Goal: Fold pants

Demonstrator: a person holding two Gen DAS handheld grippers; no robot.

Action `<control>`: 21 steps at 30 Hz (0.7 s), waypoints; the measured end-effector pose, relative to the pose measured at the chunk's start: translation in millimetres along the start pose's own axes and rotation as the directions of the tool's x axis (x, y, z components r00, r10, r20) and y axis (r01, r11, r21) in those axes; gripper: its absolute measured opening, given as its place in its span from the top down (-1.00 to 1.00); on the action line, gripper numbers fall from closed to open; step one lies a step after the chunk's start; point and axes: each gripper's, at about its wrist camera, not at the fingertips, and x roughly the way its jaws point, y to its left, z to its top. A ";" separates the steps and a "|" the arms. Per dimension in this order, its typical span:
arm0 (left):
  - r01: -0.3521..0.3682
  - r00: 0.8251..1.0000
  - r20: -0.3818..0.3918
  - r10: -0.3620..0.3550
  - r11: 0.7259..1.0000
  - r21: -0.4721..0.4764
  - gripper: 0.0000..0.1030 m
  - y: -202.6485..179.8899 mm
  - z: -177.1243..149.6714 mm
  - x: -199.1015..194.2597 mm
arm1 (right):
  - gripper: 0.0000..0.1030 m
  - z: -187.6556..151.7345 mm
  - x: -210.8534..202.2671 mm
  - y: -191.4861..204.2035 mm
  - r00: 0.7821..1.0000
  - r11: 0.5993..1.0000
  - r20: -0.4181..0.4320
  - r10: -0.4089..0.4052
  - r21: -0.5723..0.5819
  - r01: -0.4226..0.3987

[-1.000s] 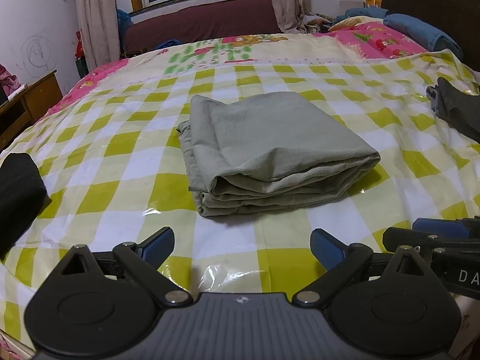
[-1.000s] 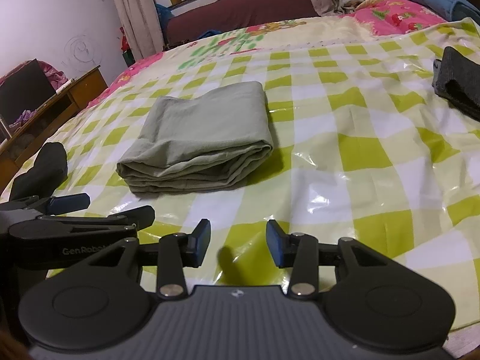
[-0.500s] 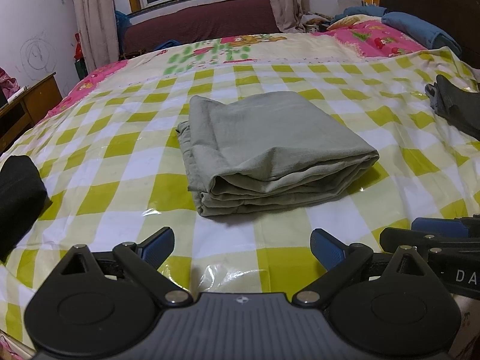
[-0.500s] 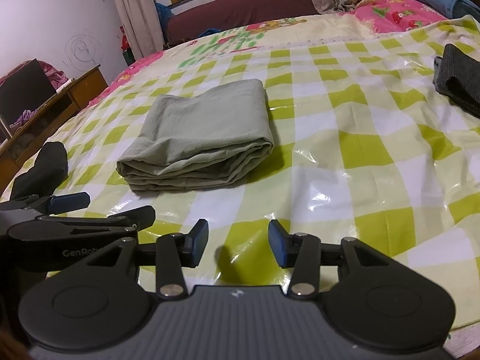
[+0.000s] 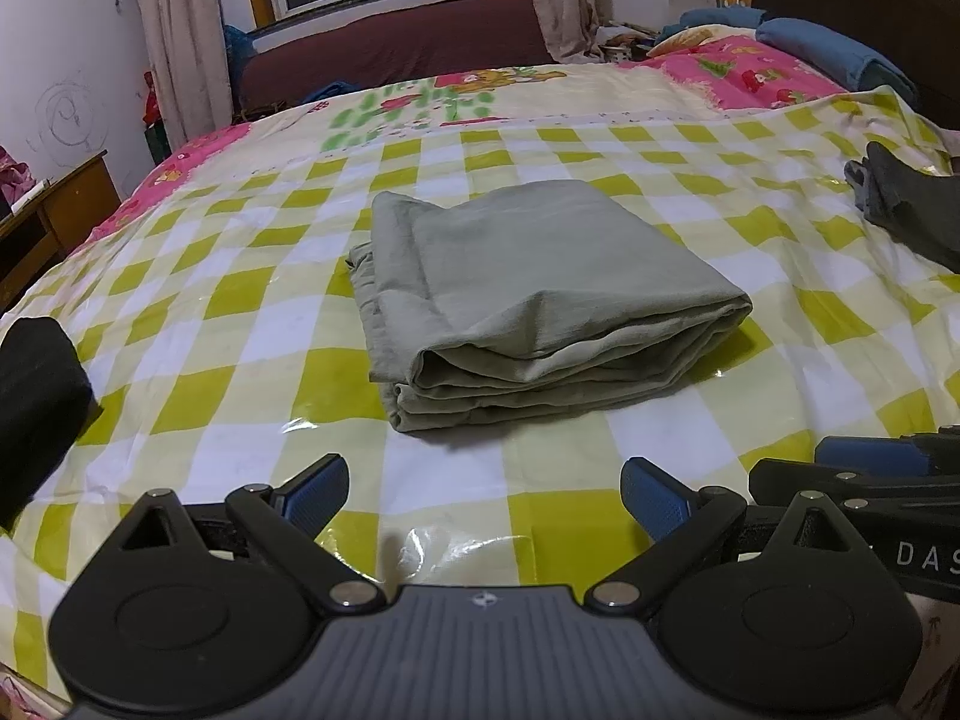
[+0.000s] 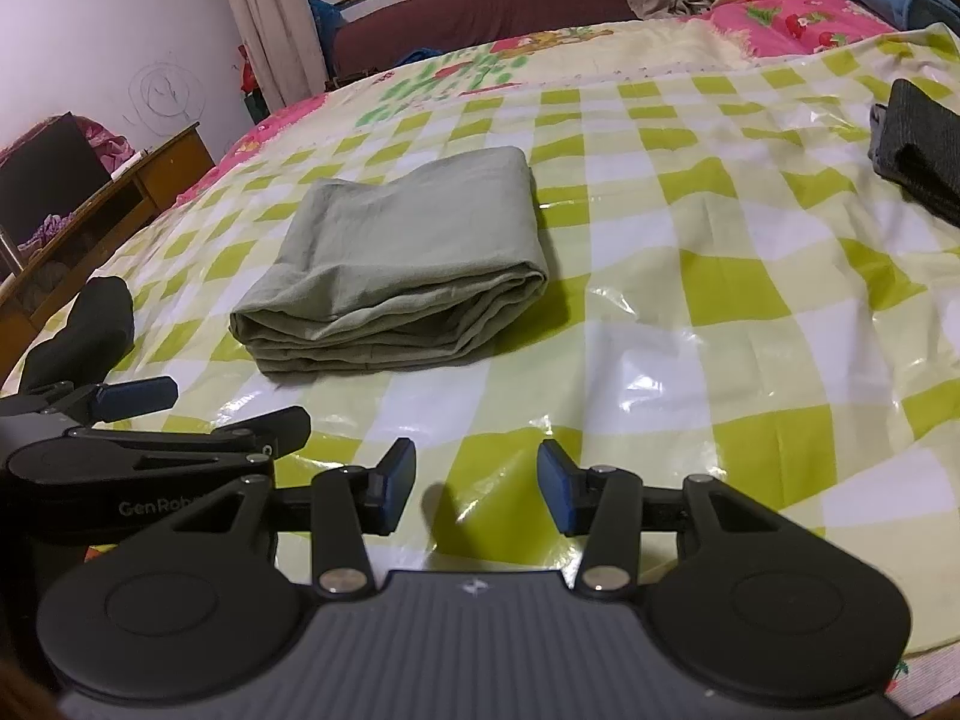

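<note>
Left gripper (image 5: 485, 483), right gripper (image 6: 476, 483): both agape, empty. Pants (image 5: 528, 294): folded; careless nudge would spill layers.

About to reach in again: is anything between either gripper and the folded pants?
Nothing visible. Only bare checkered cover lies between the open left gripper and the pants, and likewise ahead of the open right gripper. The dark clothes lie off to the sides.

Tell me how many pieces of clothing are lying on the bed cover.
3: the folded green pants in the middle, a black garment at the left edge, a dark grey garment at the right edge. More may lie outside view.
</note>
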 end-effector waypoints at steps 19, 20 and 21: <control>-0.003 1.000 0.002 0.003 1.000 0.012 -1.00 -1.5 -0.5 -1.1 | 0.10 -1.1 2.3 0.0 1.000 1.000 -0.006 0.004 0.002 -0.004; -0.004 1.000 0.001 0.004 1.000 0.013 -1.00 -1.5 -0.7 -1.0 | 0.10 -1.1 2.3 0.0 1.000 1.000 -0.007 0.004 0.003 -0.004; -0.005 1.000 0.001 0.005 1.000 0.014 -1.00 -1.7 -0.9 -0.9 | 0.10 -1.1 2.7 -0.4 1.000 1.000 -0.008 0.005 0.003 -0.005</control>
